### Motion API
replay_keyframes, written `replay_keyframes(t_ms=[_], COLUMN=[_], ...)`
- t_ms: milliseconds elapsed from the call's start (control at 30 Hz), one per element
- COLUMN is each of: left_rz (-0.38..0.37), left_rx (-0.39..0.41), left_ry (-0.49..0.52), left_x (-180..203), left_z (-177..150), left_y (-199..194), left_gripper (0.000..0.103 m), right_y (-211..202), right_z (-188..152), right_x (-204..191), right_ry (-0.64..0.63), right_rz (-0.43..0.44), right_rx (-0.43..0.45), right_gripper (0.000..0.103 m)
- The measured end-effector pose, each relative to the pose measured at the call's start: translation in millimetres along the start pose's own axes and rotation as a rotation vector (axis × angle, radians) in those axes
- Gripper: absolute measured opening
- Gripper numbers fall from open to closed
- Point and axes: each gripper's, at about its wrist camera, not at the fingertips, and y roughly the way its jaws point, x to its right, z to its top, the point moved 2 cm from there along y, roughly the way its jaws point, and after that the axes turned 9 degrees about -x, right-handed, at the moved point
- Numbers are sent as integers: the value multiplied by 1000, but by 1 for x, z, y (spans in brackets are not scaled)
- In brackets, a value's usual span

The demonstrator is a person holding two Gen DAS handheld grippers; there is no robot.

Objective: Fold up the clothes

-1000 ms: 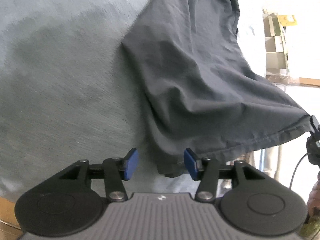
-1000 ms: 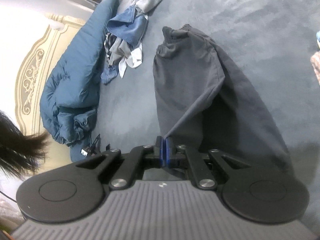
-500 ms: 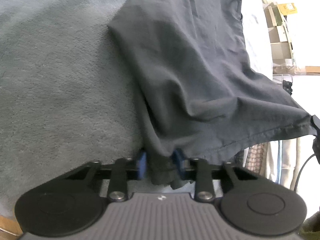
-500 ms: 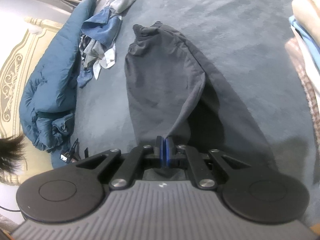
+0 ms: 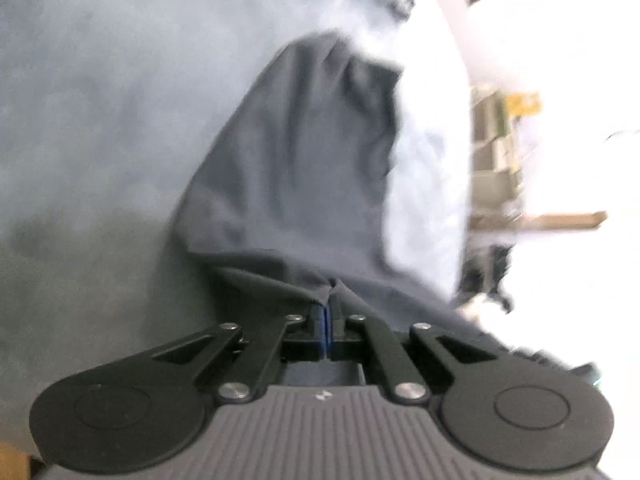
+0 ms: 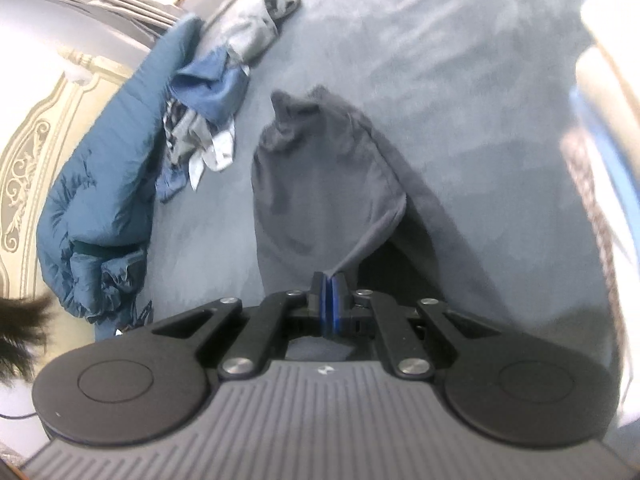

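A grey-blue blanket [image 6: 460, 80] covered the bed. The left gripper [image 5: 325, 312] and the right gripper [image 6: 329, 280], both angled downward, each pinched the dark shorts [image 6: 320, 184].

1. Motion blur softens the left wrist view; its right side is blown out white.
2. The right wrist view is sharper, evenly daylit, with blur at its right edge.
3. Fisheye distortion bends both views' edges.

Shorts [image 6: 320, 184] lie on the bedcover [image 6: 460, 80] (clothes pile [image 6: 208, 120] to their left).
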Motion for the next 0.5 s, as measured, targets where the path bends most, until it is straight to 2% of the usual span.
replay_keyframes(t_ms=[100,167,400,500], left_rz=[-28,-11,143,203], left_rx=[15,-5,-175,-219], left_ry=[26,42,43,75], left_x=[11,9,-26,-34], left_z=[4,-6,-48,-60], left_y=[-10,-12,30,47], left_gripper=[1,1,1,1], right_y=[-8,-8,15,32], right_z=[0,-4,-29,-38], right_x=[2,9,53,71], right_ry=[-5,-2,32,23], right_rz=[-19,-48,-195,-268], right_rx=[15,6,-75,-119], right_gripper=[2,2,2,2])
